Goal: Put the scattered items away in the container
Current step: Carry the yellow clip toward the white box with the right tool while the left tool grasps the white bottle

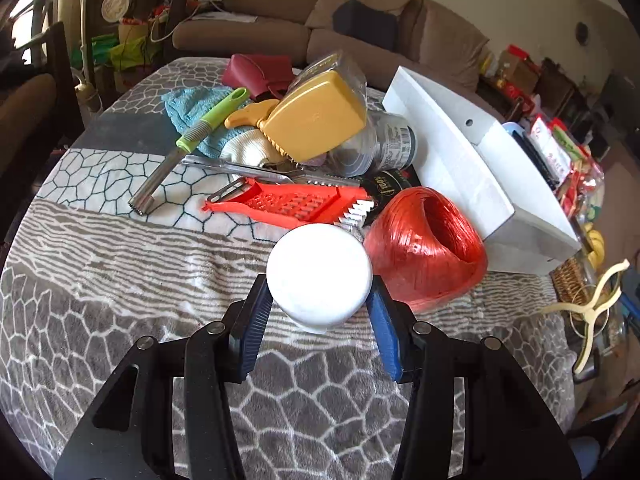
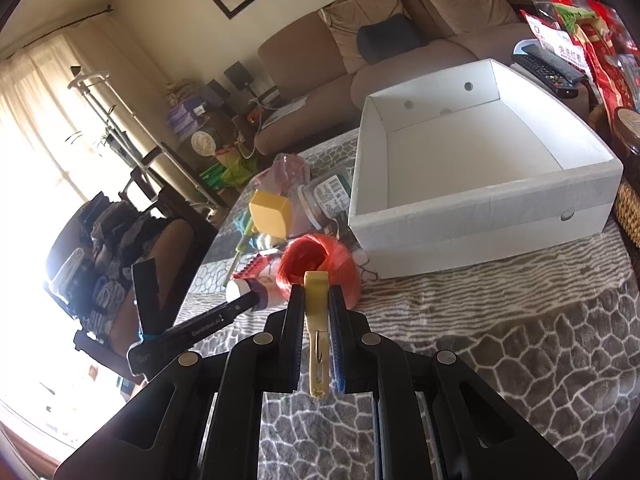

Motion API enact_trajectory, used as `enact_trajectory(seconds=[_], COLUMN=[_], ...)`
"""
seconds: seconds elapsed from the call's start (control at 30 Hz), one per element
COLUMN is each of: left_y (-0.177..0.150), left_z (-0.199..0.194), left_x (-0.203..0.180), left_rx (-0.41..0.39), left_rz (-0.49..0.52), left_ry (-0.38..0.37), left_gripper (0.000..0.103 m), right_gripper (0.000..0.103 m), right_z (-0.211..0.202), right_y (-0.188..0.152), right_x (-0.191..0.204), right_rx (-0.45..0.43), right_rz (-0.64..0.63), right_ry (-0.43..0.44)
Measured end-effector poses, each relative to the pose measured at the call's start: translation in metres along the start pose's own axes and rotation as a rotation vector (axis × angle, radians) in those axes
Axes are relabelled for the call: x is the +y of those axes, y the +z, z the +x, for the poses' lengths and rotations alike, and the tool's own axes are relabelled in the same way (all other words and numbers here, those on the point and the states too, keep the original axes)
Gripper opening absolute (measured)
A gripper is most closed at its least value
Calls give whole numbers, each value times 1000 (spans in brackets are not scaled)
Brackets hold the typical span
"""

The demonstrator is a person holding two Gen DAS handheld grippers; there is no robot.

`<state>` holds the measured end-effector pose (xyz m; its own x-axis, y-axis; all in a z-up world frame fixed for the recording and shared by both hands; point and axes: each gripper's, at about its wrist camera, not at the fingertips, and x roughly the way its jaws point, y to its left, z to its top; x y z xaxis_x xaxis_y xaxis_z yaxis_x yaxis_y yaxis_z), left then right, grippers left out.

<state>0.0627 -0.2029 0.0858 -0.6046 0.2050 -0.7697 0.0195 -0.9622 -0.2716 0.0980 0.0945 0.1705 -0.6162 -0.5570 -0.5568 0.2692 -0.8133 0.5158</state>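
Observation:
My left gripper (image 1: pixel 319 300) is shut on a white round-capped jar (image 1: pixel 319 270), held above the patterned table cover; it also shows in the right wrist view (image 2: pixel 248 290). My right gripper (image 2: pixel 316 292) is shut on a yellow plastic clip (image 2: pixel 317 320), in front of the red twine ball (image 2: pixel 320 268). The white box (image 2: pixel 472 216) stands empty to the right. The twine ball (image 1: pixel 424 244) lies against the box wall (image 1: pixel 460 172). A pile holds a red grater (image 1: pixel 292 204), a green-handled corer (image 1: pixel 200 132), a yellow box (image 1: pixel 316 114) and a jar (image 1: pixel 380 144).
A cream hanger (image 1: pixel 596 300) and a wicker basket (image 1: pixel 568 280) sit at the table's right edge. Snack bags (image 2: pixel 592 40) and a remote (image 2: pixel 548 68) lie behind the box. A sofa (image 2: pixel 360 60) stands beyond the table, a dark chair (image 1: pixel 40 80) at left.

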Motion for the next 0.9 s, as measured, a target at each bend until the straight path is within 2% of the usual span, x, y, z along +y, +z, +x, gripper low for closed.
enact_trajectory(seconds=[0.17, 0.27, 0.47, 0.7, 0.8, 0.9], left_y=[-12, -13, 15, 76, 103, 126], left_z=[-20, -35, -76, -98, -87, -60], left_x=[-4, -6, -37, -118, -161, -198], left_rx=[13, 11, -43, -71, -76, -48], left_rz=[34, 26, 62, 141, 191, 200], left_ry=[24, 9, -42, -176, -193, -206], left_gripper=[45, 45, 45, 45, 45, 45], right_gripper=[11, 11, 11, 11, 11, 11], right_z=[-18, -29, -50, -65, -64, -55], right_y=[2, 3, 15, 62, 88, 114], right_x=[4, 8, 8, -10, -24, -43], right_rx=[-24, -35, -62, -117, -136, -147], right_rz=[2, 5, -1, -7, -6, -3], right_ry=[23, 42, 56, 38, 9, -37])
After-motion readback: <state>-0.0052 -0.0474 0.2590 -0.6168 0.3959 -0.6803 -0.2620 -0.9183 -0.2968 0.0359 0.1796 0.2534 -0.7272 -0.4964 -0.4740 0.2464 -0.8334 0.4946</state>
